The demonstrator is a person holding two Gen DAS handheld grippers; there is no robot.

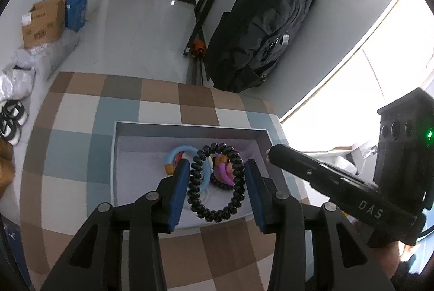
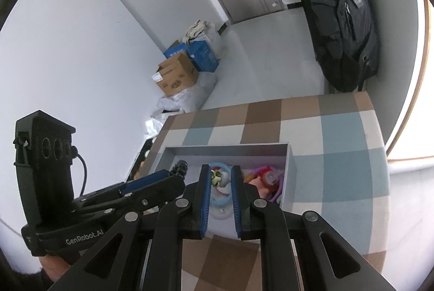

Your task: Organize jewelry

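The black spiral bracelet [image 1: 215, 182] hangs between the pads of the left tongs [image 1: 217, 177], over the grey box [image 1: 190, 128] on the checked desk [image 1: 81, 111]. The pads stand apart, just clear of the coil. By judgement it is light, springy and soft; take it across the coil. The right tongs [image 2: 221, 179] are nearly together on a small green-and-white trinket [image 2: 217, 178]. The box holds a blue ring [image 1: 176, 152], purple and pink pieces [image 1: 225, 171].
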